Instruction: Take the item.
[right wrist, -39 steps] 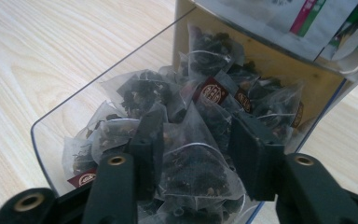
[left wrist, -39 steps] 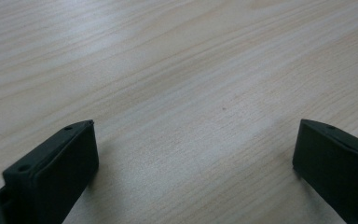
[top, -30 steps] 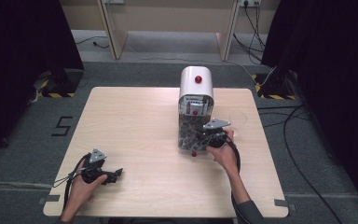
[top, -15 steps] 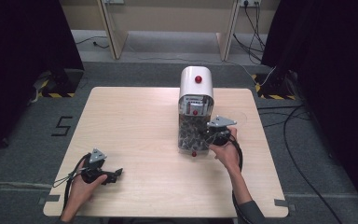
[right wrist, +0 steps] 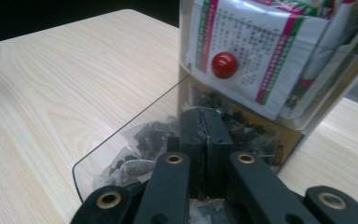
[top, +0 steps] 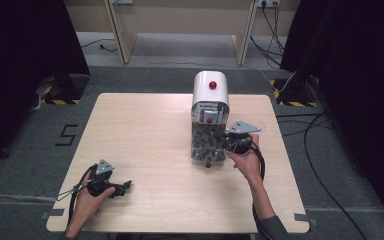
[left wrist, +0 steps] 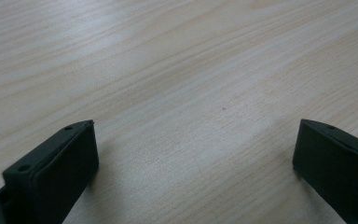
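Note:
A dispenser point(top: 210, 95) with a white domed top and red knobs stands at mid-table; its clear lower tray point(right wrist: 121, 140) holds several pyramid tea bags point(top: 206, 145). My right gripper point(top: 226, 144) reaches into that tray from the right. In the right gripper view its jaws point(right wrist: 205, 114) are pressed together among the tea bags point(right wrist: 144, 137), with a thin pale edge of a bag at their seam. A printed packet with a red knob point(right wrist: 224, 64) sits just above. My left gripper point(top: 124, 186) rests near the front left, and its jaws point(left wrist: 193, 140) stand wide apart over bare wood.
The wooden table point(top: 140, 130) spreads to the left of the dispenser. Cables point(top: 325, 145) trail across the grey floor to the right. Black curtains hang on both sides, and wooden furniture legs point(top: 120, 30) stand behind the table.
The right gripper has lifted slightly at the dispenser's tray, its grey plate now higher against the dispenser. The left hand and gripper have stayed put.

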Demonstrator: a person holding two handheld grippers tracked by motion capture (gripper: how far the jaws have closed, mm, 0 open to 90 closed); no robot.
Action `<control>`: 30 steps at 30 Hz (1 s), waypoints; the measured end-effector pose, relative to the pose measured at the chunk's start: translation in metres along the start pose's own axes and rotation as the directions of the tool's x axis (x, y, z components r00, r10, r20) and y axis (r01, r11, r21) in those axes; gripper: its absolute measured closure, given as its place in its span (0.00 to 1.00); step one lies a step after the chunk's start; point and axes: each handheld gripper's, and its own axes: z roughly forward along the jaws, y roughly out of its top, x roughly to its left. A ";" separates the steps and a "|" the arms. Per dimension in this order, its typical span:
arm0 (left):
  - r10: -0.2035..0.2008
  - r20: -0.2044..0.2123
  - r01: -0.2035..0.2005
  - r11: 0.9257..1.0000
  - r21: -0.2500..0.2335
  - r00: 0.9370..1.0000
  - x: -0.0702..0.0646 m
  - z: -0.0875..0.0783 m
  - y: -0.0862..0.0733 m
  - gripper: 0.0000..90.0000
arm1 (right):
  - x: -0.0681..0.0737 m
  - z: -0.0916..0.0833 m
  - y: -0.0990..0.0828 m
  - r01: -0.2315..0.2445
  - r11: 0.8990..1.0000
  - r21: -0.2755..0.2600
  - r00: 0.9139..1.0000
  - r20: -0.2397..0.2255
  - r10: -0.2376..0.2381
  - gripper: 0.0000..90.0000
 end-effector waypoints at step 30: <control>0.000 0.000 0.000 1.000 0.000 1.000 0.000 0.000 0.000 0.00 | -0.046 -0.061 0.007 -0.048 0.994 -0.101 0.993 0.107 0.059 0.99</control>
